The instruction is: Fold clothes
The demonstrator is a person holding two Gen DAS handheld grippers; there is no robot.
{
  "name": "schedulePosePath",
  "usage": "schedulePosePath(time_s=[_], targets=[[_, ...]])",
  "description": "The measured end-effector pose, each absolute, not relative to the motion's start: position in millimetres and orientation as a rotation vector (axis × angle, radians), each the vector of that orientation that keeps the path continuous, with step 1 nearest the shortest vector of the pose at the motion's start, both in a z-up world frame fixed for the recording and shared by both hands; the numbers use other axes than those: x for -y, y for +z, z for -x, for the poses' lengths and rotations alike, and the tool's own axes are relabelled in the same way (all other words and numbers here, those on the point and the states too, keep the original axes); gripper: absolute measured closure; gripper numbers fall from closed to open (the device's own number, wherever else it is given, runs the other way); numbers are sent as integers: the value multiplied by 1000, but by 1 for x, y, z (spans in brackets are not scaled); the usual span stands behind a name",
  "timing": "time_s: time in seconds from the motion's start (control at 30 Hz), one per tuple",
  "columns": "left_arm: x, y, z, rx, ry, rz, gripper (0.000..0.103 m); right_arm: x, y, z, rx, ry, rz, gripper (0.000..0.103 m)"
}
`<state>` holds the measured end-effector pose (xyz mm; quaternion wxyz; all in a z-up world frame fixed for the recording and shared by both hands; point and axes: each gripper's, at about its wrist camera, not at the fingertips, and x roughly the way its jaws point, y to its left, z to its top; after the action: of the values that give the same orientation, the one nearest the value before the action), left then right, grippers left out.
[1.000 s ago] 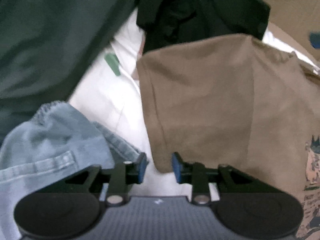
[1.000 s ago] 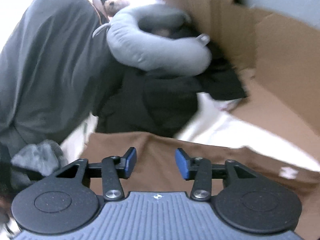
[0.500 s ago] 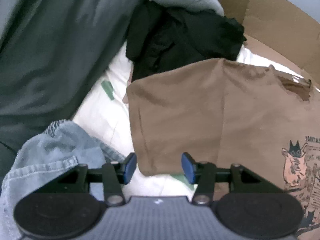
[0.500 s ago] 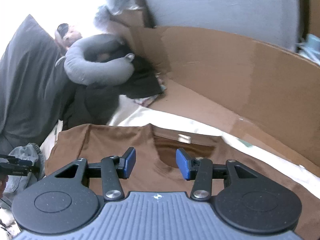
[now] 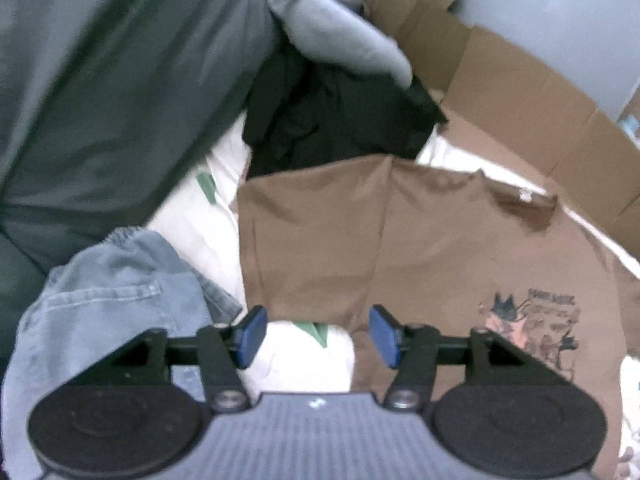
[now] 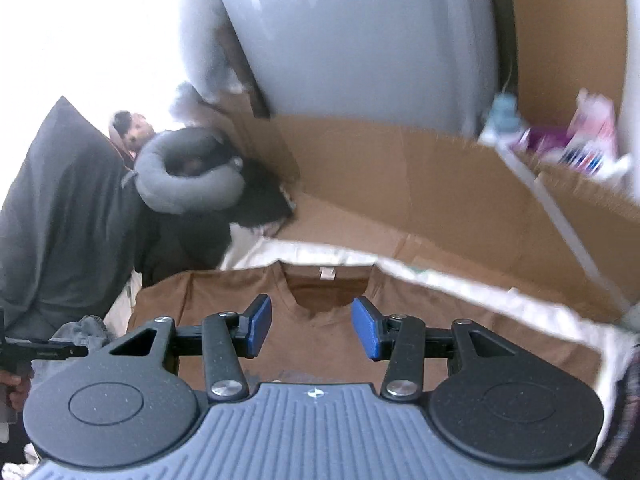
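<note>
A brown T-shirt with a cartoon print lies flat on white bedding, its left sleeve folded in over the body. My left gripper hangs above the shirt's lower left corner; its jaws are opening and nothing is between them. In the right wrist view the same brown T-shirt shows its collar and label toward the top. My right gripper is open and empty above the collar. The left gripper's tip and a hand show at that view's left edge.
Blue jeans lie at the lower left, a black garment and a grey neck pillow beyond the shirt, a dark grey cover at the left. Cardboard panels line the far side, with small boxes behind.
The left gripper has risen off the shirt's corner and its jaws have spread. The right gripper has swung right and up, from the black garment to over the collar.
</note>
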<state>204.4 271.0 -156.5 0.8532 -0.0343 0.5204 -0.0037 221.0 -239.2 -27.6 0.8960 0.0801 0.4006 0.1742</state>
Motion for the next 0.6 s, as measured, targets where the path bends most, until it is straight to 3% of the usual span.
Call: schedulePosePath(time_s=[0.2,0.47,0.6], targets=[[-270,-92,-167,-1079,-26,84,28,252,80,-173,-751,339,-148,40],[-264,-33,-120,-1049,-47,137,27,293,208,-101,-658,332,-244,33],[-262,-16,-99,-1046,-85,141,25,323,245,-57,-609,308,-247,28]])
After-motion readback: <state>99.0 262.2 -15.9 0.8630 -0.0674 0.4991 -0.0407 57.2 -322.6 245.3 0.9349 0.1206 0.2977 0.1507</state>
